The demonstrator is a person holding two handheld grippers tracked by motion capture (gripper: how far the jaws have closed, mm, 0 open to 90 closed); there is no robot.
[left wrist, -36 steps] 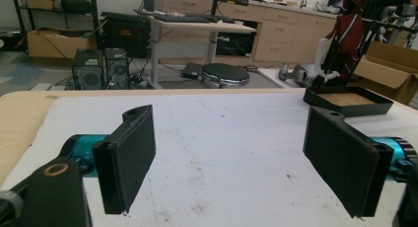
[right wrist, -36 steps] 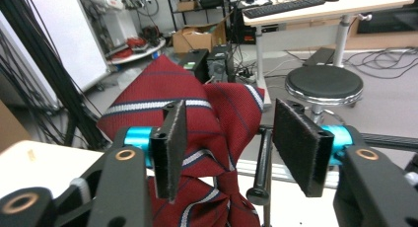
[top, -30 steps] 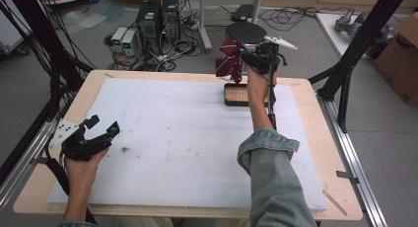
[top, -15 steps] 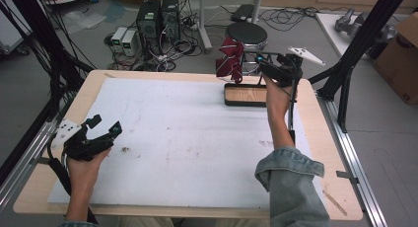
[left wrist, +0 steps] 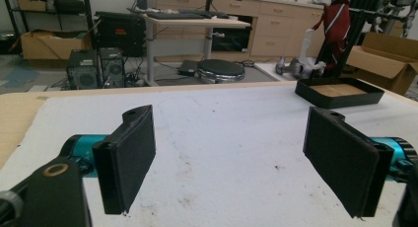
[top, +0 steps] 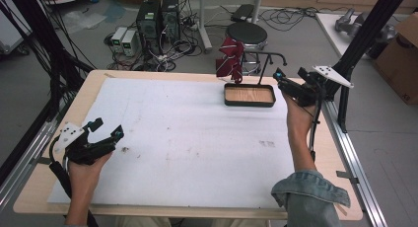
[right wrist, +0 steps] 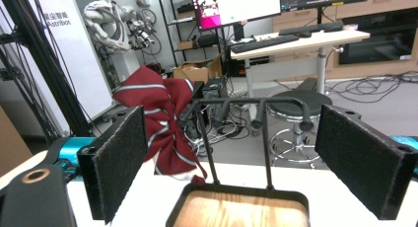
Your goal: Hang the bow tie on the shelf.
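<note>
The fingers [right wrist: 365,160] of the right gripper [top: 296,89] are spread and empty, drawn back rightward off the tray stand [top: 249,94], where the red striped bow [top: 231,59] is left hanging, apparently released; the left gripper [top: 93,140] rests apart.

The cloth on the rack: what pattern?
Dark red cloth with white stripes, clearest in the right gripper view.

Looks down from above the near edge across the whole table [top: 197,138] toward the floor beyond. Sits low over the left of the mat, facing far-right. Hovers close before the black tray [right wrist: 236,207], facing outward; shared by all three: tray [left wrist: 340,91] and stand.
</note>
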